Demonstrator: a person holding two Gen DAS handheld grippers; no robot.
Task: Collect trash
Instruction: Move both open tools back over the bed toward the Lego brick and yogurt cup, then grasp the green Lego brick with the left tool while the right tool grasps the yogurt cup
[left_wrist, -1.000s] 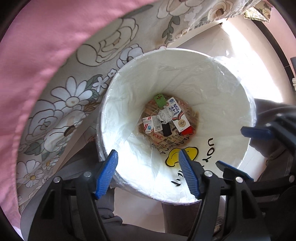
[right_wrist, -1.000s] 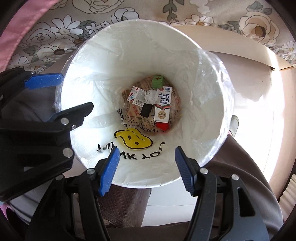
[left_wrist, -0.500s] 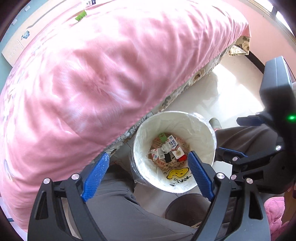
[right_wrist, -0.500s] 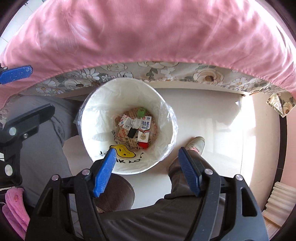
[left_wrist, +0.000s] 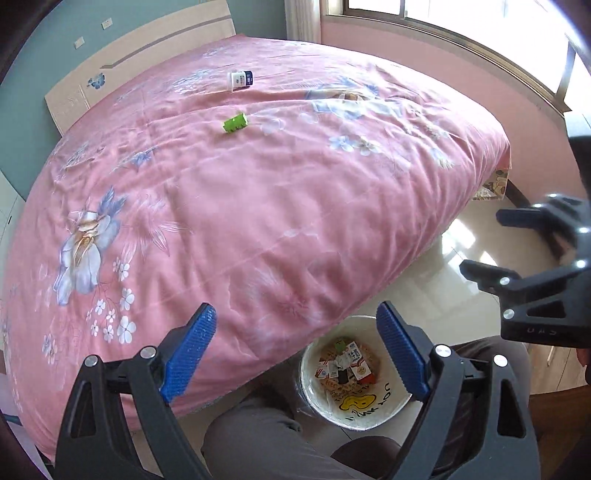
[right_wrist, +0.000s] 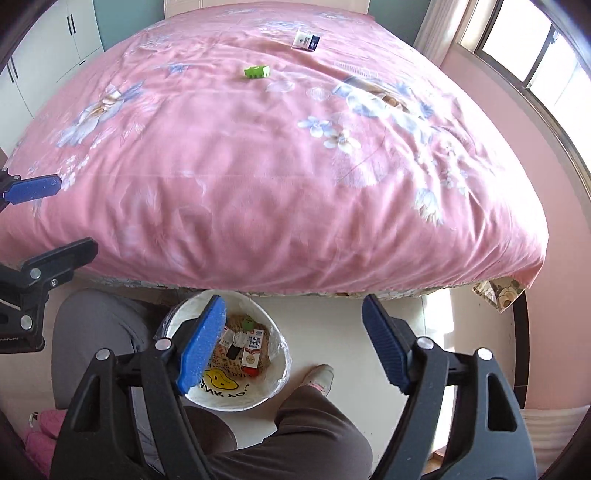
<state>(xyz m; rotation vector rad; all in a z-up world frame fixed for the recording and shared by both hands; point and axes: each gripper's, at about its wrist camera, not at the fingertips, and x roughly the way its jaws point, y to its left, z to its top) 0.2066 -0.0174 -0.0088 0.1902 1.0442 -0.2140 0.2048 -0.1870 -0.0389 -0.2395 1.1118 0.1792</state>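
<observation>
The round white plastic-lined trash bin (left_wrist: 354, 402) stands on the glossy pale tiled floor (left_wrist: 439, 291) against the bed's edge, between the person's grey-trousered legs (right_wrist: 317, 435); the overhanging pink floral quilt (left_wrist: 258, 206) cuts off its far rim. Inside lie small cartons and crumpled wrappers (right_wrist: 245, 341), too small to read. 2 pieces lie on the quilt, well apart from the bin: a green crinkled carton (left_wrist: 235, 123) and a white-and-navy box (right_wrist: 306, 40), possibly a cigarette pack. The left tool (left_wrist: 295, 354) and right tool (right_wrist: 291, 341) gape wide, jaws having just been opening, nothing between them.
</observation>
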